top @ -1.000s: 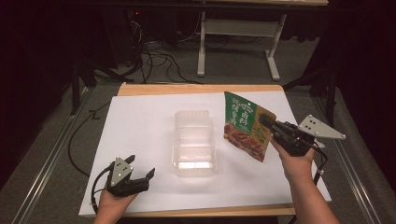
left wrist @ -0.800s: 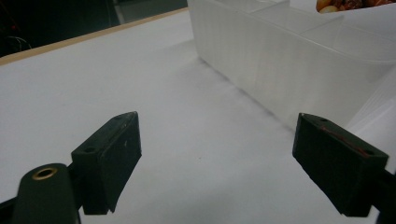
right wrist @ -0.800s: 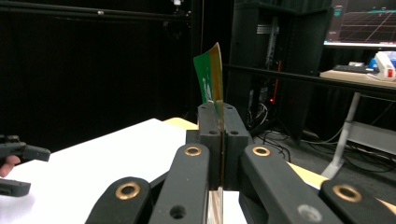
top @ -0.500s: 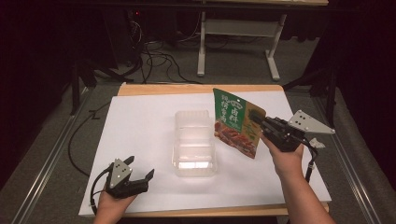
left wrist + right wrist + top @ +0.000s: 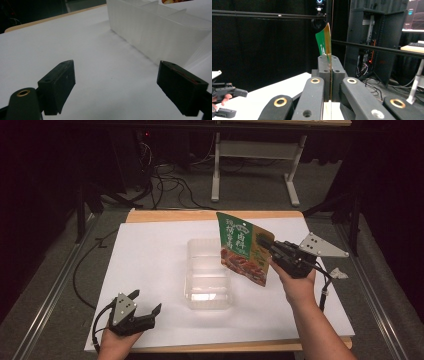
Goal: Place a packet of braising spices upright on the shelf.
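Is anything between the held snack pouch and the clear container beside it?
Nothing visible. The right hand-held gripper holds the snack pouch up just right of the clear container, whose open top is unobstructed.

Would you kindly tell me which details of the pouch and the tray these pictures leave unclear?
- Pouch: print too small to read in the high view; edge-on between the right claw jaws in the right gripper view.
- Clear tray: cut off by the frame's right edge in the left gripper view; contents behind its frosted wall unreadable.
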Motion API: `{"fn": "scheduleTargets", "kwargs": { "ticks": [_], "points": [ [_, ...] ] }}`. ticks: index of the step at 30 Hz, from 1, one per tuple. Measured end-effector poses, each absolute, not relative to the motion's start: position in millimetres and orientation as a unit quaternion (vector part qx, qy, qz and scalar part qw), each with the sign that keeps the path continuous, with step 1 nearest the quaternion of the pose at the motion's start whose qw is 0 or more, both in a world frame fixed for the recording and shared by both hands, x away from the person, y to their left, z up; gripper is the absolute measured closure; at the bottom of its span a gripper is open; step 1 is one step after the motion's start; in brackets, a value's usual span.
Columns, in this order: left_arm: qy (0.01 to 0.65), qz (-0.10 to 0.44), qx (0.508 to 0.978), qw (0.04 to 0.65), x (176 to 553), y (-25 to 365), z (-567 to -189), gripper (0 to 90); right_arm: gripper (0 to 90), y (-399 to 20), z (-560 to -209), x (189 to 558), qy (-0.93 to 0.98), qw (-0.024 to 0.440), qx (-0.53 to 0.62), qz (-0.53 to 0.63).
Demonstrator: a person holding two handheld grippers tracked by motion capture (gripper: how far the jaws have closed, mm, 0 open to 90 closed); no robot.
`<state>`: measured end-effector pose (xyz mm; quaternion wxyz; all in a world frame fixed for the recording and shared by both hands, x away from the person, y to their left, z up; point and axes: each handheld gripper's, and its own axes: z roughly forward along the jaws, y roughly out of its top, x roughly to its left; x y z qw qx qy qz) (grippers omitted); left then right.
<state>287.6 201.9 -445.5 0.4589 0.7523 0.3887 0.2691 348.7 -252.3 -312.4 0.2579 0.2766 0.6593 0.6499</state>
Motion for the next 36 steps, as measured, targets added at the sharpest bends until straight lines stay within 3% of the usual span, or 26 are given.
{"fn": "scheduleTargets", "kwargs": {
  "ticks": [14, 36],
  "points": [
    [0.389, 0.266, 0.75, 0.465, 285, 205, -445, 13.1, 90.0, -232, -312, 363, 0.662, 0.248, 0.265, 0.656],
    [0.38, 0.26, 0.761, 0.457, 285, 200, -446, 0.4, 90.0, -202, -321, 388, 0.669, 0.231, 0.263, 0.655]
  ]
}}
